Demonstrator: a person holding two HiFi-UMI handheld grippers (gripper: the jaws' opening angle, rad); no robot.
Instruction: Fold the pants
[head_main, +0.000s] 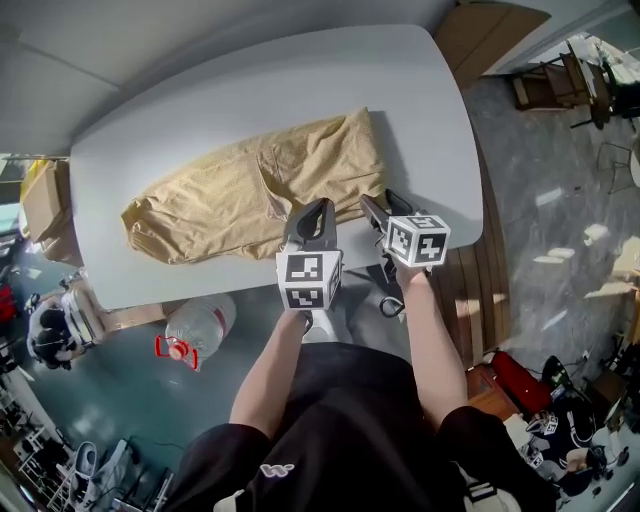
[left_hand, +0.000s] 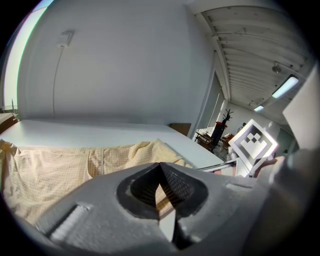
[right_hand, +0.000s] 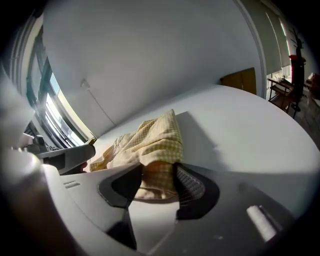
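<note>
From the head view, the tan checked cloth pants (head_main: 250, 195) lie spread lengthwise on the pale grey rounded table (head_main: 200, 100). One rumpled end is toward the near left corner and the wider end sits closer to the right edge. Both tools are at the near edge: the left gripper (head_main: 312, 212) has its nose on the cloth's near border, and the right gripper (head_main: 372, 205) is just beside it at the wide end's near corner. Over to the left gripper view: the left gripper (left_hand: 160, 167) has its tips meeting, with a sliver of tan showing between the pads, so I read that as a thin pinch on the hem. The pants (left_hand: 50, 170) run flat away to the left across the table (left_hand: 75, 132). Now the right gripper view: the right gripper (right_hand: 159, 182) is closed partway, and a thick wad of the pants (right_hand: 155, 135) fills the gap and touches both pads, with bare table (right_hand: 240, 125) off to the right. On handling, this looks like light, limp, thin fabric, so it will sag and wrinkle rather than hold a line. Seams and hems are the firm places to grab. I'd take two points well apart along one edge so the fold carries over evenly, because a shallow pinch could slip.
</note>
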